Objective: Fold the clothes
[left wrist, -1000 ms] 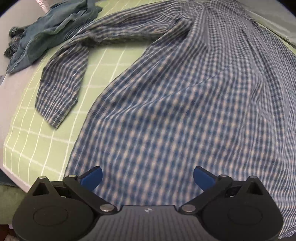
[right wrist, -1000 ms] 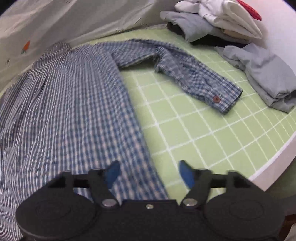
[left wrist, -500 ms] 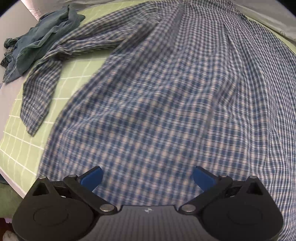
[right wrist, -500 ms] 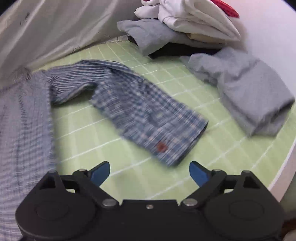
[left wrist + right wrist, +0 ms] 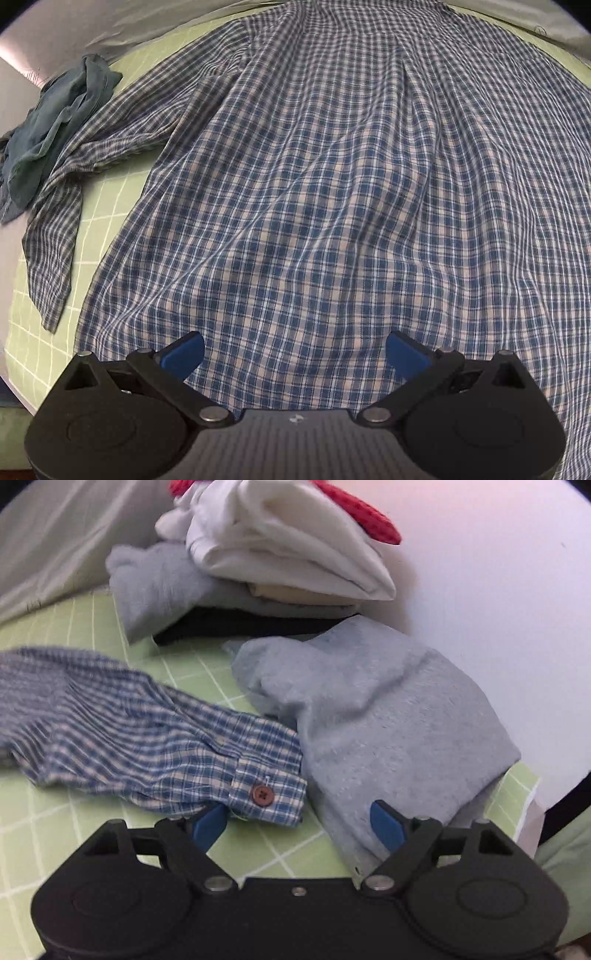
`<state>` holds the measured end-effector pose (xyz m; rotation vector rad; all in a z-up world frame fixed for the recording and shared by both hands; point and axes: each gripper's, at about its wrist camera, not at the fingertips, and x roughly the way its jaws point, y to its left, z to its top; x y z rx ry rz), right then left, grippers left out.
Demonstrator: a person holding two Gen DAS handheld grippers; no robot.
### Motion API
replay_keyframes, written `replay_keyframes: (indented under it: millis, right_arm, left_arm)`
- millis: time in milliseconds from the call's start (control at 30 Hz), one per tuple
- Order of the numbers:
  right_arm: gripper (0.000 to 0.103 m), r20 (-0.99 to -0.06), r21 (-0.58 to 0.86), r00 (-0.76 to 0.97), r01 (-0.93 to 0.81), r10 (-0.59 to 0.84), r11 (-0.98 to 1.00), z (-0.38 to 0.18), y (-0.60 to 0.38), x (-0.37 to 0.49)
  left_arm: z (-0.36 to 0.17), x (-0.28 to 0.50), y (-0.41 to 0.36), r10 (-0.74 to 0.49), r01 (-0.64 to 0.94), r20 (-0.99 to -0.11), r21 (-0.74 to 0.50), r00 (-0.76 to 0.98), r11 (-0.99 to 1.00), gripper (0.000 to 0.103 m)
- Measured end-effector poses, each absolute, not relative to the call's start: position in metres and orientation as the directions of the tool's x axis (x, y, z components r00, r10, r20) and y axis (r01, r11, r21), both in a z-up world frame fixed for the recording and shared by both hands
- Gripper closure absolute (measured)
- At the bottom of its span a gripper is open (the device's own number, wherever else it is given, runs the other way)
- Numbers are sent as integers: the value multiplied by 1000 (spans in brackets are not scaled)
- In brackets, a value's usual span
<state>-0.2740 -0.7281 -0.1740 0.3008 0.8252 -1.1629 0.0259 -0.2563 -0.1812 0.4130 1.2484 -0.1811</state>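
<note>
A blue and white checked shirt lies spread flat on a green grid mat, one sleeve trailing off to the left. My left gripper hangs open over the shirt's lower body, nothing between its blue fingertips. In the right wrist view the other sleeve's cuff, with a brown button, lies on the mat. My right gripper is low over that cuff; its jaws are closing, with the cuff's end between them, and the pads do not press on it.
A crumpled blue-grey garment lies at the mat's far left. A folded grey garment touches the cuff's right side. Behind it is a pile of folded clothes, white and red on top. The mat's edge runs close on the right.
The right gripper has swung right from the shirt's body along the sleeve and come down close to the cuff. The left gripper has shifted right across the shirt's body.
</note>
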Motion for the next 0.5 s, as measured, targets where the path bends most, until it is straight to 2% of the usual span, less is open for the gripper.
replay_keyframes:
  millis: [200, 300, 500]
  right_arm:
    - [18, -674, 107, 349, 918, -650, 382, -166, -711, -277]
    - [18, -677, 132, 399, 893, -619, 431, -174, -711, -257]
    - [17, -704, 54, 388, 865, -595, 499, -195, -736, -234]
  left_arm:
    - [-171, 14, -259, 81, 361, -949, 194, 305, 912, 0]
    - [-171, 16, -256, 59, 351, -957, 161, 284, 923, 0]
    - [-177, 24, -237, -17, 304, -973, 55, 230, 951, 0]
